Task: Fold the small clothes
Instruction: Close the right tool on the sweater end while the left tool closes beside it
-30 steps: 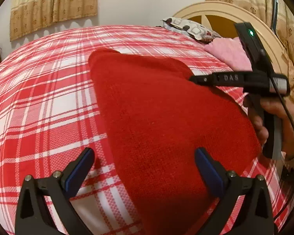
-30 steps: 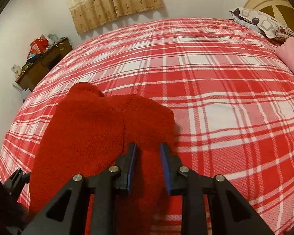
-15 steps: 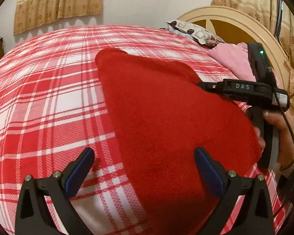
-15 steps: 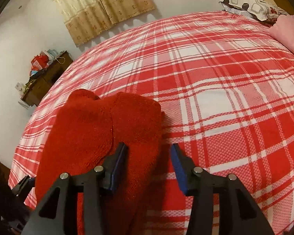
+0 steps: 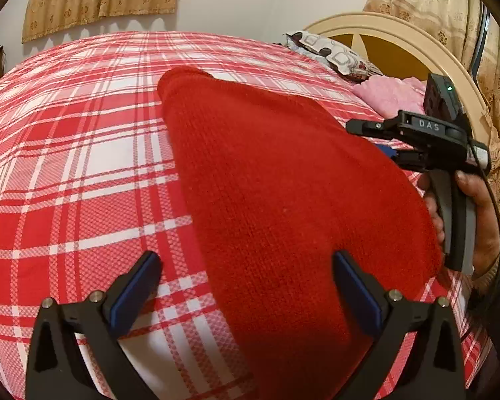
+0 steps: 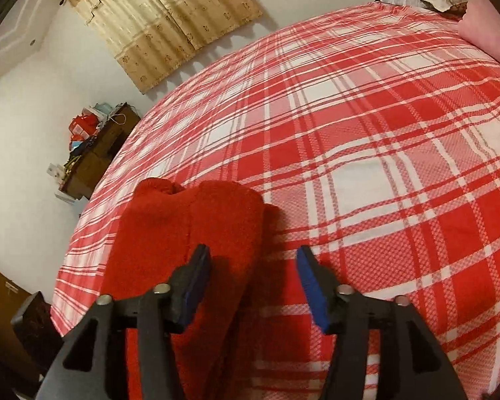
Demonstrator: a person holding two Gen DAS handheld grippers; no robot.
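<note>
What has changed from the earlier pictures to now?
The right gripper was nearly shut over the red knit garment's edge; its jaws are opening and have let the cloth go, with no pad pressing it. The left gripper stays open, and the garment stays folded on the plaid bedspread.

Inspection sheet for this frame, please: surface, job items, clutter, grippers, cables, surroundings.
Surface: bed with red-and-white plaid cover.
Job's things: red knit garment, folded, lying flat.
Clutter: pink cloth and patterned pillow near the headboard.
Grippers: left gripper open over the garment's near end; right gripper jaws opening, pads off the cloth.
Cables: black cable by the right hand.
Surroundings: curtains, cluttered dresser.
</note>
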